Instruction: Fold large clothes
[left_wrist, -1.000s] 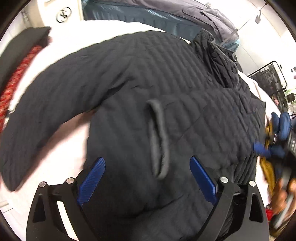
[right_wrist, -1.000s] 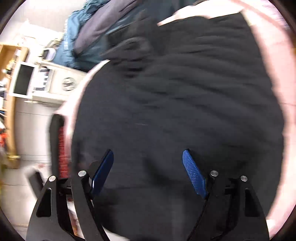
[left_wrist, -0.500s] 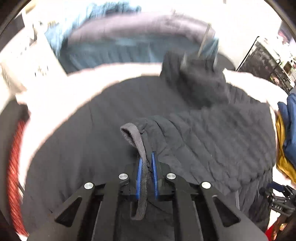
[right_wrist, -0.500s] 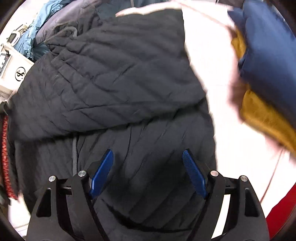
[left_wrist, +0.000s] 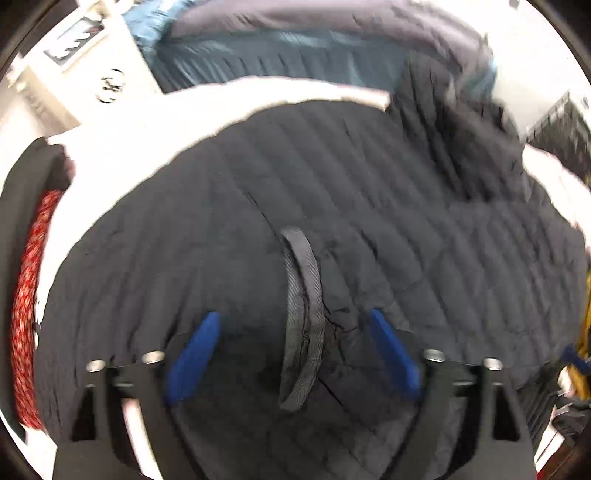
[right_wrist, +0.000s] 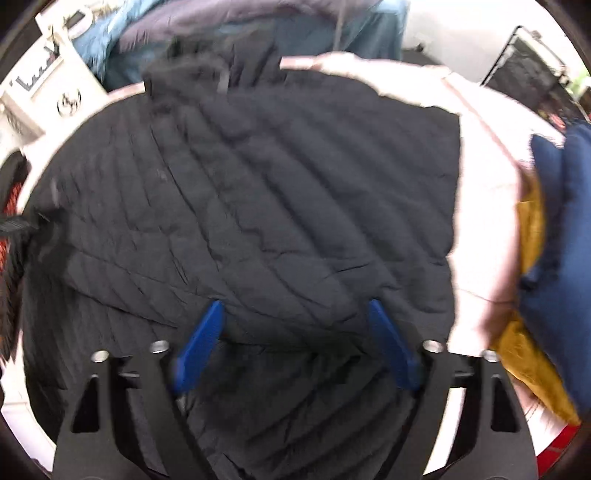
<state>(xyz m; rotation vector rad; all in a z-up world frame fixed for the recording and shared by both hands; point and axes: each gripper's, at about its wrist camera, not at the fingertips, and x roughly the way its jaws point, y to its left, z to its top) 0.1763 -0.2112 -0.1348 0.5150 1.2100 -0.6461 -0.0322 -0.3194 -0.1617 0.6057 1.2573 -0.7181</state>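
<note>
A: On the pale pink worktop (right_wrist: 480, 206) lies a black quilted jacket (left_wrist: 369, 229), spread wide and filling most of both wrist views.

B: What about its sleeve?

A: In the left wrist view one sleeve is folded across the body, and its grey ribbed cuff (left_wrist: 302, 314) lies between the two blue fingers (left_wrist: 194, 350) of the left gripper (left_wrist: 293, 349). Those fingers stand well apart, and the cuff is beside neither of them.

B: And the right gripper (right_wrist: 295, 343)?

A: Its blue fingers (right_wrist: 393, 349) are also spread wide, above the quilted fabric, with nothing clamped between them. Whether they touch the cloth I cannot tell; both views are motion-blurred.

B: Where is the collar?

A: At the far edge, dark and bunched (right_wrist: 207, 77), near a heap of blue and grey garments (left_wrist: 295, 48) behind the worktop.

B: Anything else nearby?

A: To the right of the jacket, a navy garment (right_wrist: 565, 258) lies on top of a mustard-yellow one (right_wrist: 532, 221), apart from the jacket with pink surface between them. At the left edge a red patterned cloth (left_wrist: 26, 314) shows just beside the jacket's side. A white appliance with a round emblem (right_wrist: 68, 101) stands at the far left.
</note>
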